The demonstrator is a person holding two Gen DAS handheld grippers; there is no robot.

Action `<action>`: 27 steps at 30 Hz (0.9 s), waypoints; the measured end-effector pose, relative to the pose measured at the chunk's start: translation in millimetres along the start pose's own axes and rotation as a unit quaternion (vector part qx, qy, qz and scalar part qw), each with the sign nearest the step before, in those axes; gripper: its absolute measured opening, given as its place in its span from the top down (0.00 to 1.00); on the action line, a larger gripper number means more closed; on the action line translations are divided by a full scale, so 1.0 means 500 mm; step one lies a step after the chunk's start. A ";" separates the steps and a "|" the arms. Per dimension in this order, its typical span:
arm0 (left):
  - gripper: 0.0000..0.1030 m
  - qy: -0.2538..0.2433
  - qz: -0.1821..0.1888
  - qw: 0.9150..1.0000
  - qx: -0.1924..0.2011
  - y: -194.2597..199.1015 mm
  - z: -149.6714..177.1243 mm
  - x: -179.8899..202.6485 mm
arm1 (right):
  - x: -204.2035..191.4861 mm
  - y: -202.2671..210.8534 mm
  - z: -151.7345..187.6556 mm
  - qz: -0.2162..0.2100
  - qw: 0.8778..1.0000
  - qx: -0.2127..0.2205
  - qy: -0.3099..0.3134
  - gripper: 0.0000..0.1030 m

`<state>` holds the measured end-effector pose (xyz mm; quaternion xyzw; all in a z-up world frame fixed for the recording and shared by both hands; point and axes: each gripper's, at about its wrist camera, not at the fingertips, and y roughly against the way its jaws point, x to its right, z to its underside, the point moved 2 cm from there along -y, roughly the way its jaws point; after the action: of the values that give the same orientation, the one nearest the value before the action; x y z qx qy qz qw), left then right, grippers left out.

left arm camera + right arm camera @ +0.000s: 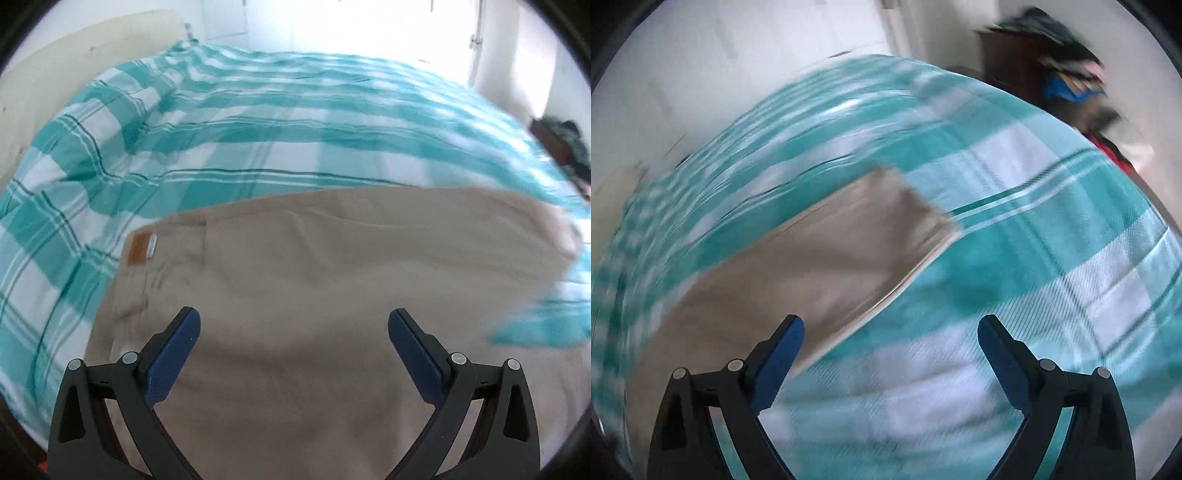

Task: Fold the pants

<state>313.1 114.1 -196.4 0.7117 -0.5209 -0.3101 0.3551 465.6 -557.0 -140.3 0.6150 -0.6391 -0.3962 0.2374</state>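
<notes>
Left wrist view showed beige pants (332,258) lying flat across the checked bedspread (221,122), soft, limp cloth best pinched at a hem, beneath the released left gripper (293,325); the right gripper (891,330) also gaped empty.

- Bright daylight from a blown-out window (369,26) at the far end, washing out the walls.
- Heavy motion blur across the checked bedspread (1052,258) in the right wrist view, milder in the left.
- Strong fisheye bending, dark vignette at the corners.
- Soft, faint shadows on the beige pants (314,277).
</notes>
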 end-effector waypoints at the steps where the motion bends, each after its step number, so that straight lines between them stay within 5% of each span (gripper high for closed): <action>1: 0.01 -0.009 -0.014 1.000 -0.019 -0.037 0.009 0.003 | -0.021 0.018 0.022 -0.007 1.000 0.001 0.010 0.08; 3: 0.01 -0.035 -0.008 0.997 -0.070 -0.103 0.046 0.006 | -0.062 0.052 0.067 -0.017 0.999 -0.001 0.031 0.08; 8: 0.01 -0.068 -0.008 0.997 -0.046 -0.052 0.060 0.002 | -0.125 0.162 0.252 -0.011 0.994 -0.018 0.112 0.08; 11: 0.01 -0.056 0.049 0.997 -0.012 0.052 0.070 0.013 | -0.179 0.214 0.345 -0.010 0.987 -0.023 0.157 0.08; 17: 0.01 -0.086 0.132 0.986 -0.057 0.111 0.203 0.105 | -0.340 0.270 0.496 -0.073 0.979 -0.017 0.188 0.08; 20: 0.01 -0.102 0.116 0.984 -0.093 0.089 0.288 0.138 | -0.418 0.264 0.571 -0.089 0.972 -0.025 0.215 0.08; 22: 0.00 -0.095 0.111 0.988 -0.047 0.093 0.316 0.136 | -0.455 0.255 0.617 -0.077 0.966 -0.022 0.247 0.08; 25: 0.00 -0.087 0.122 0.988 -0.044 0.083 0.318 0.131 | -0.484 0.199 0.687 -0.035 0.951 -0.067 0.300 0.07; 27: 0.00 -0.085 0.123 0.988 -0.044 0.079 0.316 0.132 | -0.475 0.179 0.701 -0.035 0.952 -0.081 0.293 0.02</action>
<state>181.9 13.8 -256.0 0.5970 -0.6182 -0.3464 0.3761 165.9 -256.6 -226.0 0.7047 -0.4852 -0.2574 0.4491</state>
